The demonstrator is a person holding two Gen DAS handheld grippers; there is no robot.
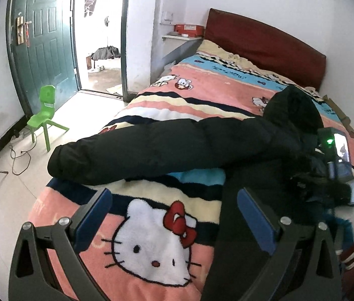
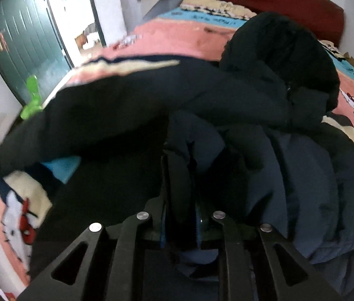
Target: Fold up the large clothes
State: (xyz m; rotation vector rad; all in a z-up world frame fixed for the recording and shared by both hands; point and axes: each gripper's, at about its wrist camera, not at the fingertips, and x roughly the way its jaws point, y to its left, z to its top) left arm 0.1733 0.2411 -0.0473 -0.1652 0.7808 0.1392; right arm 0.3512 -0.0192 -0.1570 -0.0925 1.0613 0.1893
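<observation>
The left gripper (image 1: 174,215) hovered over the blanket (image 1: 152,238), jaws wide apart and holding nothing. The right gripper (image 2: 180,200) was clamped narrow on a fold of the black coat (image 2: 227,100). The coat lay across the bed (image 1: 264,42), one sleeve (image 1: 139,150) stretched toward the left edge, hood (image 1: 292,107) nearer the headboard. Beyond stood a green chair (image 1: 46,115) and a door (image 1: 44,40).
</observation>
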